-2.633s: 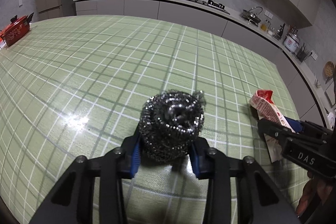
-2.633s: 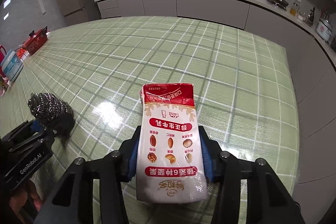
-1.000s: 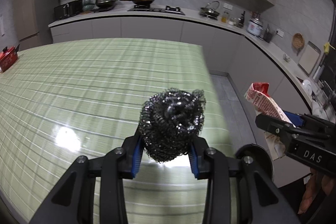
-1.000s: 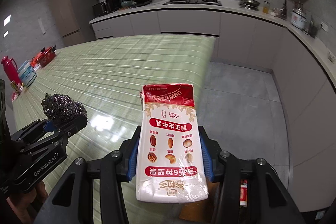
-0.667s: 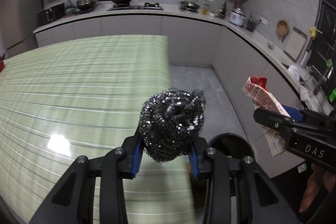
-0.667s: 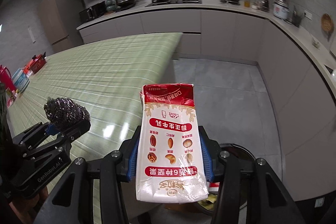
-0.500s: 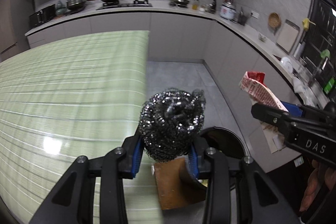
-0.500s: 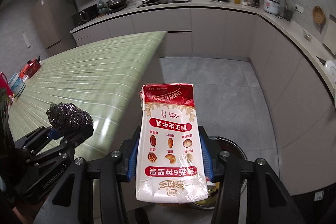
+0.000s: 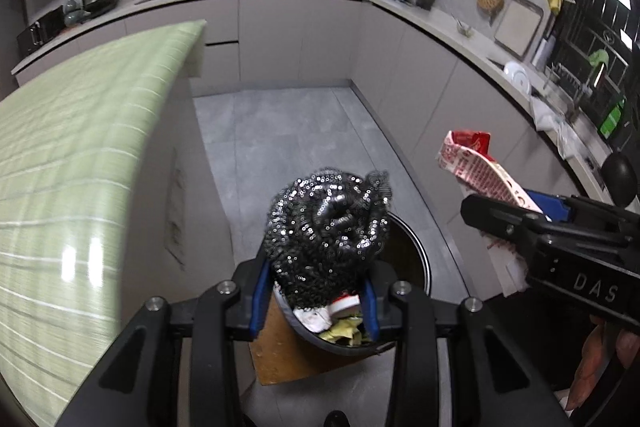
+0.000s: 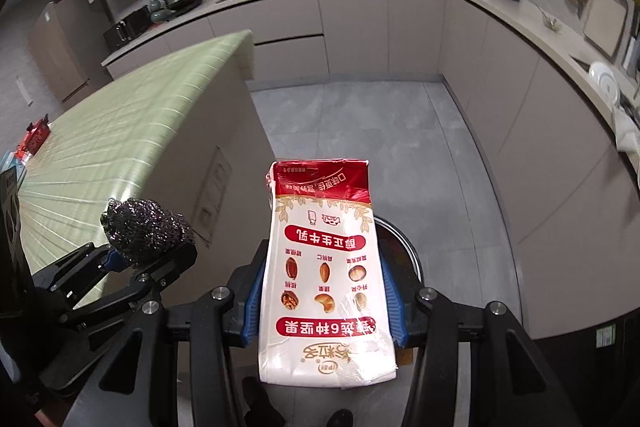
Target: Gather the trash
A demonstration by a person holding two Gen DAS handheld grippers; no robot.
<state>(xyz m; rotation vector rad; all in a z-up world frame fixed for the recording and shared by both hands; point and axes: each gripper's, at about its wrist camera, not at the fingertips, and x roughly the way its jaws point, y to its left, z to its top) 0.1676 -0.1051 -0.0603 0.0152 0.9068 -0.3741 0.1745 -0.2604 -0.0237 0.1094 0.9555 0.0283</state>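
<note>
Trash bin (image 9: 416, 255) below the left tongs (image 9: 314, 299), mostly behind the steel scourer (image 9: 326, 235); contents partly hidden.

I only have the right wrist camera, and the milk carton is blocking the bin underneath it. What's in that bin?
Observer: The left wrist view shows into the bin. It holds yellowish scraps and a white and red piece.
Operator: Is the steel scourer lined up with the opening?
Observer: In that view the steel scourer, clamped in the left claw, sits directly in front of the bin's opening. I cannot tell how high above it.
Operator: Anything next to the bin?
Observer: A flat brown board lies on the floor against the bin's left side.
</note>
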